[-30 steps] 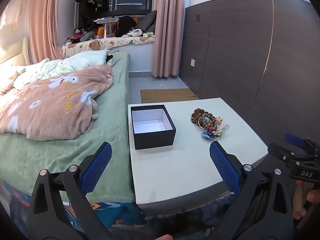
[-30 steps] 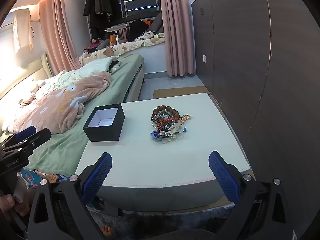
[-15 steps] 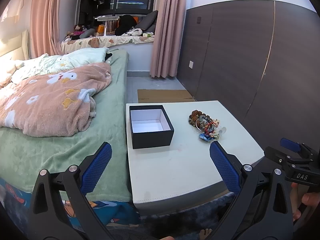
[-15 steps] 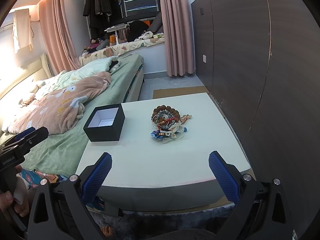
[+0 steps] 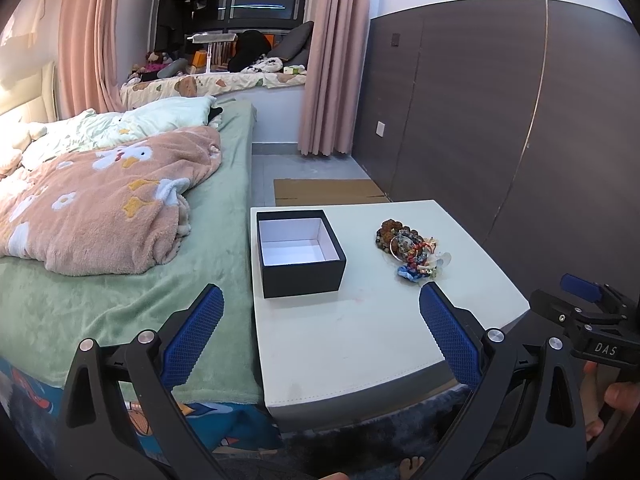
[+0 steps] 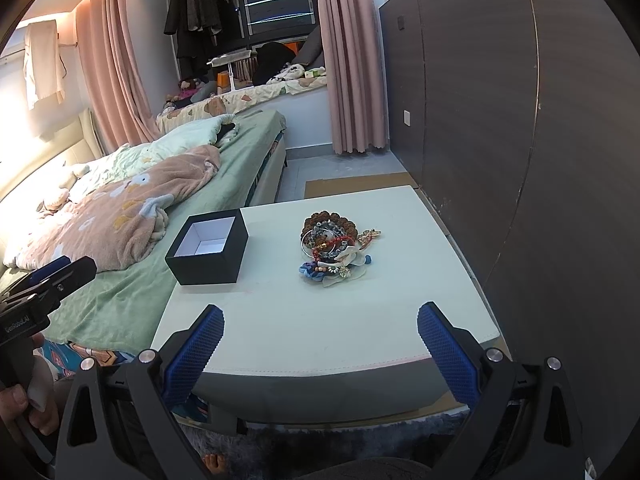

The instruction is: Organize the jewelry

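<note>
Over the last second my left gripper [image 5: 320,330] has eased a little closer to the white table [image 5: 360,344], and the right gripper [image 6: 320,338] has barely shifted; both are spread wide with nothing between the pads, short of the near edge. The jewelry pile [image 6: 334,250] lies untouched near the far right corner, well apart from the empty black box [image 6: 208,248] at the left edge. So I judge sorting hasn't begun, and my right tool is nearer the pile.
</note>
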